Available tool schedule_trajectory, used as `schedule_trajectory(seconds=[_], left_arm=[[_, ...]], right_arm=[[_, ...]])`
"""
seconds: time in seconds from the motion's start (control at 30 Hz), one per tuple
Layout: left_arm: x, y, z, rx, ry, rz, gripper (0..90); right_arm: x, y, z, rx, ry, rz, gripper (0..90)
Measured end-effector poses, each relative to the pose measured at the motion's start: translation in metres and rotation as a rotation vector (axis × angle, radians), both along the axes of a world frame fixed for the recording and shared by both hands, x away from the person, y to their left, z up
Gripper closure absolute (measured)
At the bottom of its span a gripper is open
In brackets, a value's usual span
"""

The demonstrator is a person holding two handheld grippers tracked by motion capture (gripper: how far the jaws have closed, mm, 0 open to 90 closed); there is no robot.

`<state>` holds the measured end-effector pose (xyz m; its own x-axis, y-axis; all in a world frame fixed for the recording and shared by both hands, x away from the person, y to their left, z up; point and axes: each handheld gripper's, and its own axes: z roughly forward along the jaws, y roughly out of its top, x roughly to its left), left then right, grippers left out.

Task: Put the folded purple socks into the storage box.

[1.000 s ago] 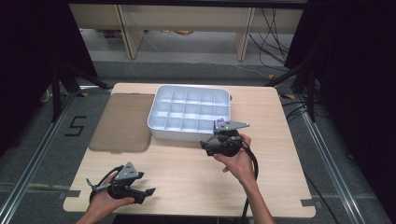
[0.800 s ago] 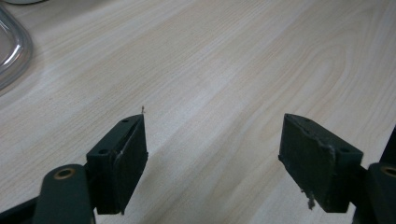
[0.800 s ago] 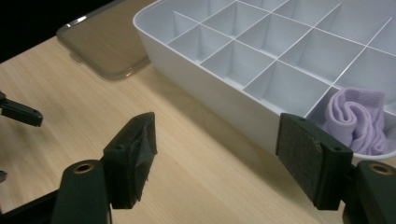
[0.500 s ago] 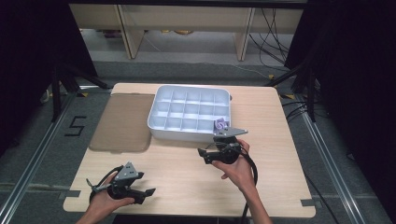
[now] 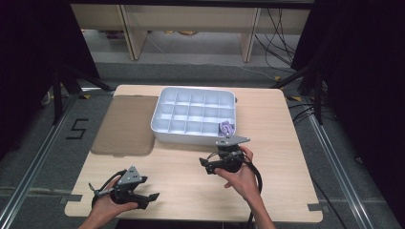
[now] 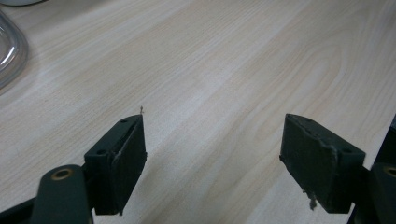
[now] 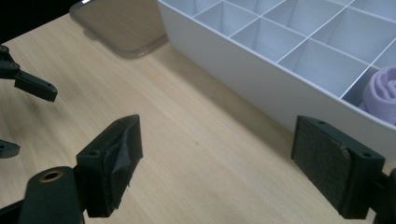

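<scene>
Right tongs released, empty — just beside white tray, near its purple cloth. Left tongs released, well apart.

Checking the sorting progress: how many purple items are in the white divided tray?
1. A purple rolled item sits in the near-right corner compartment of the white tray, just beyond the right gripper. No other compartment visibly holds anything.

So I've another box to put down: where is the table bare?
Bare wood lies between the left gripper and right gripper, and right of the white tray up to the table edge. The lid and tray crowd the far left.
</scene>
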<state>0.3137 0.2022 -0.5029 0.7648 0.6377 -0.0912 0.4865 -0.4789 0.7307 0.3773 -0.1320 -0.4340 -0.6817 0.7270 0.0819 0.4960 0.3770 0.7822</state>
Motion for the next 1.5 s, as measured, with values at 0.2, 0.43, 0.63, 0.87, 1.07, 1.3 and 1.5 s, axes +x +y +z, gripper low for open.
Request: schedule_trajectory(seconds=[0.2,0.43,0.63,0.87,1.07,1.3,1.5], left_arm=[[-0.001,-0.002,-0.001,-0.01,0.002,0.006,21.7],[-0.002,-0.003,-0.001,0.005,0.002,-0.016,21.7],[-0.003,-0.004,-0.001,0.01,0.004,-0.014,21.7],[-0.004,-0.006,-0.001,-0.003,0.014,-0.011,21.7],[-0.005,-0.006,-0.001,0.0,0.005,-0.024,21.7],[-0.005,-0.006,-0.001,0.002,0.009,-0.026,21.7],[-0.004,-0.006,-0.001,0.005,0.007,-0.036,21.6]], right_arm=[[-0.003,0.001,-0.007,0.003,0.024,0.0,17.4],[-0.007,0.001,-0.012,-0.019,0.04,0.01,17.3],[-0.008,0.001,-0.02,-0.027,0.043,0.02,17.2],[-0.012,0.0,-0.027,-0.03,0.053,0.016,17.9],[-0.02,-0.002,-0.032,-0.004,0.042,0.014,17.9],[-0.03,-0.008,-0.036,0.0,0.034,0.015,18.3],[-0.041,-0.011,-0.041,0.015,0.031,0.011,18.7]])
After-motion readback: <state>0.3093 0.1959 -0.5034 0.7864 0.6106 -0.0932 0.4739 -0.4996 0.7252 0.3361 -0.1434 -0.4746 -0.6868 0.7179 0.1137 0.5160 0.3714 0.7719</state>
